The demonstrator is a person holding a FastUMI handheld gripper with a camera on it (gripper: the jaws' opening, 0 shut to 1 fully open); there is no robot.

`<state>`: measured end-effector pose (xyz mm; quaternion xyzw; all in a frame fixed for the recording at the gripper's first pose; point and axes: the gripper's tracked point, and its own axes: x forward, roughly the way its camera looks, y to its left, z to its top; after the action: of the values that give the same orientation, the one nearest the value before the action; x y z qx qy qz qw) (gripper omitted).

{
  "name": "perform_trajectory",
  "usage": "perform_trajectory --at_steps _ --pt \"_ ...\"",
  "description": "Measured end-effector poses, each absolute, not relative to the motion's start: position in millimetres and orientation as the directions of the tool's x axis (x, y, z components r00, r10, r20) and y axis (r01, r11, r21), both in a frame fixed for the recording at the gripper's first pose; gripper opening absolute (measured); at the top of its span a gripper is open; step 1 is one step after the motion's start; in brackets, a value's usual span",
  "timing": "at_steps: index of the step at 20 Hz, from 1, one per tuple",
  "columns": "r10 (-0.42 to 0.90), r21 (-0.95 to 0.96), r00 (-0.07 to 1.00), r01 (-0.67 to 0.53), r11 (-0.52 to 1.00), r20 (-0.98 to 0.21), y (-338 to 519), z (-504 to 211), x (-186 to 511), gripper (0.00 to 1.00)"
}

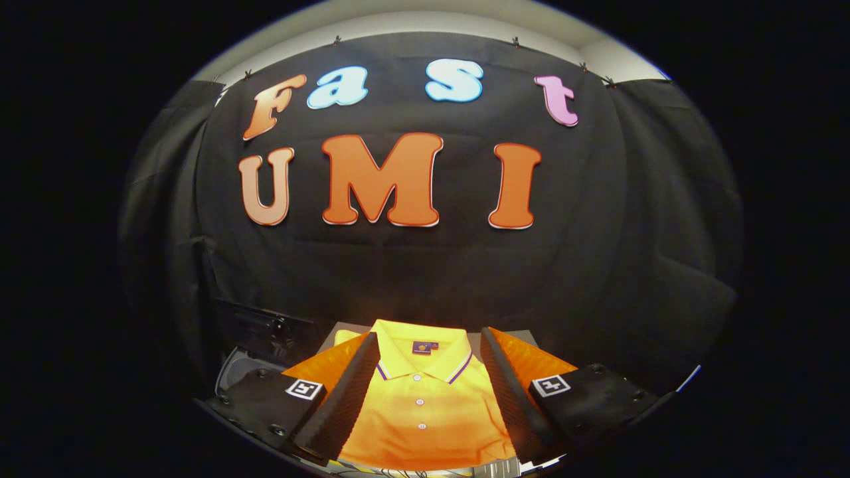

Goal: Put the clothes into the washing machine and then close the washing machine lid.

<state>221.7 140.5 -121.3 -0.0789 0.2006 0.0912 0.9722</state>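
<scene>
The folded yellow polo shirt (pixel 420 398) lies flat on a grey surface (pixel 505 340), collar towards the booth wall and button placket running straight back towards the camera, and it sits squarely between the two fingers of the gripper (pixel 425 405). The jaws stand wide apart, released, one finger along each side of the shirt's body; whether their tips already rest on the fabric cannot be told. The step in hand looks like the first pickup, so nothing of the task is done yet. To do it well, I judge the fingers should come down onto the cloth and pinch a good fold through all the layers near the middle of the shirt, not just the top layer or the collar, or the folded bundle may open and trail as it is lifted. Just beyond the left finger a dark open lid (pixel 265 326) stands tilted up over a pale curved rim (pixel 232 366), probably the washing machine; its inside is hidden, so what it holds cannot be told.
</scene>
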Motion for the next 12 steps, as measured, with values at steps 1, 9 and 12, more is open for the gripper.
perform_trajectory --at_steps 1,9,12 --pt "0.15 -0.1 0.885 -0.214 0.972 -0.44 144 -135 229 0.99" --pt "0.138 -0.052 0.775 -0.215 0.975 -0.617 155 -224 250 0.99" --pt "0.117 -0.041 0.75 -0.188 0.981 -0.65 145 -251 255 0.99"
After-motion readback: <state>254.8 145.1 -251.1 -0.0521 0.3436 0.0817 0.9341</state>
